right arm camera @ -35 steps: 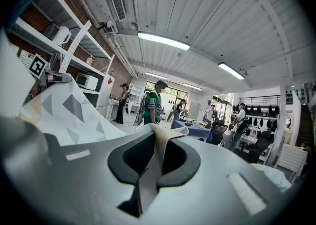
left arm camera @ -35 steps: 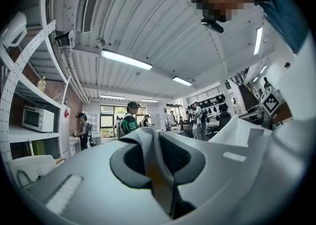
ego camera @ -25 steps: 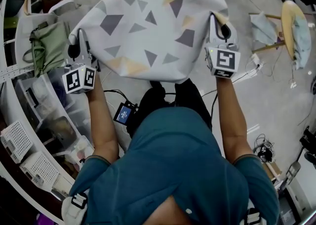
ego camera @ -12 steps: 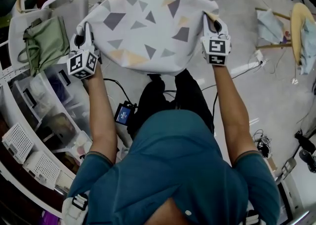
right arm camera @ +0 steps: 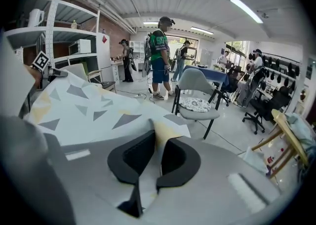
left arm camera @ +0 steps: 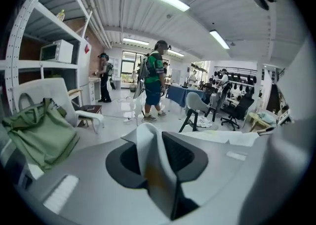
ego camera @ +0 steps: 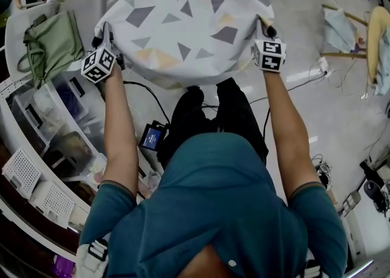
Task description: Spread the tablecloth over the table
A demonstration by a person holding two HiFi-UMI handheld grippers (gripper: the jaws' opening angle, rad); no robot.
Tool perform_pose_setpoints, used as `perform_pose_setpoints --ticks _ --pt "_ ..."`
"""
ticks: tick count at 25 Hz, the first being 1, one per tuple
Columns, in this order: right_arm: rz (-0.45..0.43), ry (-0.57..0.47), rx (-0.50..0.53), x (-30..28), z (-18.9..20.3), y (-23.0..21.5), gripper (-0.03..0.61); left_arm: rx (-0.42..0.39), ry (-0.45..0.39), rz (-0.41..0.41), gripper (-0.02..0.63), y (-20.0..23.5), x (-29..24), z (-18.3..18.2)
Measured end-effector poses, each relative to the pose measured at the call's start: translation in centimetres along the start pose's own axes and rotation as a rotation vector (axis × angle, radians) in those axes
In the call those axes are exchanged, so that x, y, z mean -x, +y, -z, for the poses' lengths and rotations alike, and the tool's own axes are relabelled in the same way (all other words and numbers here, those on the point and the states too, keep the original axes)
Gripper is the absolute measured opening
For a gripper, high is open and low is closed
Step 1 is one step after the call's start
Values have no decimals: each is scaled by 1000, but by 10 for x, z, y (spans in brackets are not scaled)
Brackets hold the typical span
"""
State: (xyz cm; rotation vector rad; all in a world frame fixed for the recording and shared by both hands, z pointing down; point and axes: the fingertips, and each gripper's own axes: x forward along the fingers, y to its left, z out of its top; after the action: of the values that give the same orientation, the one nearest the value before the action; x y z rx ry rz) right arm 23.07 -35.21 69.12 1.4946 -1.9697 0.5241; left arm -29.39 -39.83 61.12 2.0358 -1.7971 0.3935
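Note:
The tablecloth (ego camera: 189,21), pale grey with grey and tan triangles, hangs spread between my two grippers in front of me. My left gripper (ego camera: 105,34) pinches its left corner. A fold of the cloth (left arm camera: 148,155) stands between that gripper's (left arm camera: 155,142) jaws, which are opening, and the pads still touch it. My right gripper (ego camera: 265,28) holds the right corner. Its (right arm camera: 157,152) jaws are closing on a cloth edge (right arm camera: 163,135), and the patterned sheet (right arm camera: 84,100) stretches away to the left. Whatever lies under the cloth is hidden.
At the left, a green bag (ego camera: 52,45) lies on a white chair, beside curved shelves with bins (ego camera: 36,173). A wooden stool (ego camera: 365,39) stands at the right. Cables and a small screen device (ego camera: 152,138) lie by my feet. Beyond are people and a grey chair (right arm camera: 197,105).
Both grippers have sunk and moved away from me with the cloth. The cloth now sits lower and farther up the head view.

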Motion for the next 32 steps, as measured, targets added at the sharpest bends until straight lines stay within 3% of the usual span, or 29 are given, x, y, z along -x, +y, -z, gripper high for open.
perform_pose_setpoints --ticks 7,11,14,17,20,23,25,29,32 --pt "-19 30 -11 20 52 -13 28 138 150 -75 129 29 9 97" --pt "-30 51 73 26 65 -15 26 168 199 -79 140 37 5 124" --pt "-32 78 80 32 78 -16 26 168 228 -85 143 39 7 136" --pt "-59 107 30 29 85 -18 26 218 273 -66 155 43 5 154" --pt "-77 147 -107 25 96 -28 54 272 312 -59 184 45 7 165" --pt "-45 184 -211 26 105 -39 104 218 340 -107 250 52 14 167" --pt "-3 219 -213 29 114 -45 116 144 386 -144 441 59 22 173" --pt "149 318 -161 43 127 -62 118 102 369 -121 435 67 45 169" --pt "217 308 -198 61 122 -71 118 33 322 -108 383 70 63 148"
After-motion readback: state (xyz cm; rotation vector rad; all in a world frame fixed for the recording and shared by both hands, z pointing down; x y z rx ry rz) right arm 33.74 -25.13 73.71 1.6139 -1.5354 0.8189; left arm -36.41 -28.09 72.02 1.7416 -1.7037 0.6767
